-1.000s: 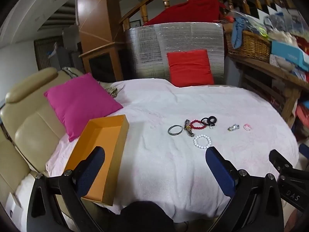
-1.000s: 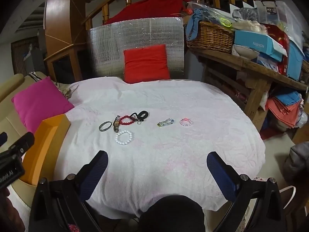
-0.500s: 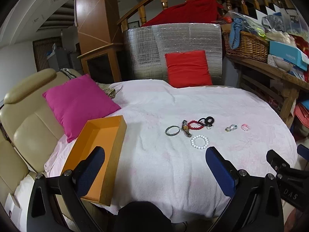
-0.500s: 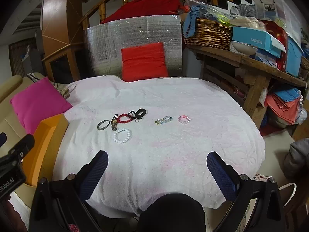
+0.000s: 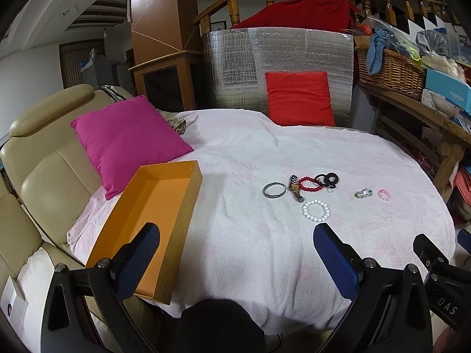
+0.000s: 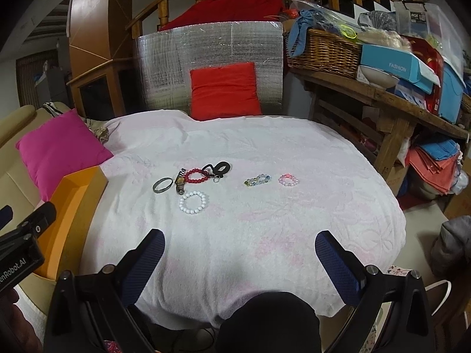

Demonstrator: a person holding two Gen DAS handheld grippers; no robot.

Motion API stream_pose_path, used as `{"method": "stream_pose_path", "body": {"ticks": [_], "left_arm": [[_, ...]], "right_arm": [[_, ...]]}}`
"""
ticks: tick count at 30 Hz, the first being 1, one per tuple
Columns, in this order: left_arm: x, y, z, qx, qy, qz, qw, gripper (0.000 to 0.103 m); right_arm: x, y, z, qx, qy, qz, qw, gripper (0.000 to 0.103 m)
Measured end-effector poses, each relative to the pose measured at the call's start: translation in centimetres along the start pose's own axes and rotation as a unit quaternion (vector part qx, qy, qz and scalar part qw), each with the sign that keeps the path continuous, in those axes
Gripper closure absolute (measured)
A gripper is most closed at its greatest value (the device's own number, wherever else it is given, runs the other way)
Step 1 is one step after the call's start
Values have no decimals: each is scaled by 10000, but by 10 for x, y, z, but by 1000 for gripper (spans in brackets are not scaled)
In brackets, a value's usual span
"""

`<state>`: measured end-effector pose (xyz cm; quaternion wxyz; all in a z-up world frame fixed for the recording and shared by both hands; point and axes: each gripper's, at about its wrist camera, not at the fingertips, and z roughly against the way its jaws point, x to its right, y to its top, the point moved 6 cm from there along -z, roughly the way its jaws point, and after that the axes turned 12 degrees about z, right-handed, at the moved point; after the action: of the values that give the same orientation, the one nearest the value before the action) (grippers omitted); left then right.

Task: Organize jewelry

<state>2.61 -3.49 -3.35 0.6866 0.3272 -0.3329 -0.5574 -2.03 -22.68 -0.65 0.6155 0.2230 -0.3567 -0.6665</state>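
Jewelry lies on a pale pink cloth [image 5: 265, 250]: a silver bangle [image 5: 274, 190], a watch [image 5: 294, 187], a red bead bracelet [image 5: 310, 184], a black band [image 5: 327, 179], a white bead bracelet [image 5: 316, 210], a multicolour bracelet [image 5: 363, 193] and a pink bracelet [image 5: 384, 195]. An open orange box [image 5: 147, 223] sits at the left edge. My left gripper [image 5: 235, 250] is open and empty, near the front edge. My right gripper [image 6: 240, 253] is open and empty, short of the white bracelet [image 6: 192, 202]. The box shows at the left in the right wrist view [image 6: 73, 206].
A magenta cushion [image 5: 126, 141] leans on a beige sofa [image 5: 38, 176] at the left. A red cushion [image 5: 298, 98] stands against a silver foil panel at the back. A wooden shelf [image 6: 382, 100] with a wicker basket and boxes stands at the right.
Both grippers have drawn back slightly, so the jewelry looks a little farther away. Nothing on the cloth has moved and both stay open.
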Motion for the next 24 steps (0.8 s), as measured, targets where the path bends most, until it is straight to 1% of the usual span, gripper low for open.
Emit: {"method": "stream_pose_path", "body": {"ticks": [13,24], "left_arm": [[-1,-13,-9,29,56,-63,10000,0],[-5,-16,-11,7,93,-54,9999,0]], "right_arm": [[2,-4,-3,-67,46,-90,9999,0],[1,-4,-5,-82,53,-95,9999,0]]}}
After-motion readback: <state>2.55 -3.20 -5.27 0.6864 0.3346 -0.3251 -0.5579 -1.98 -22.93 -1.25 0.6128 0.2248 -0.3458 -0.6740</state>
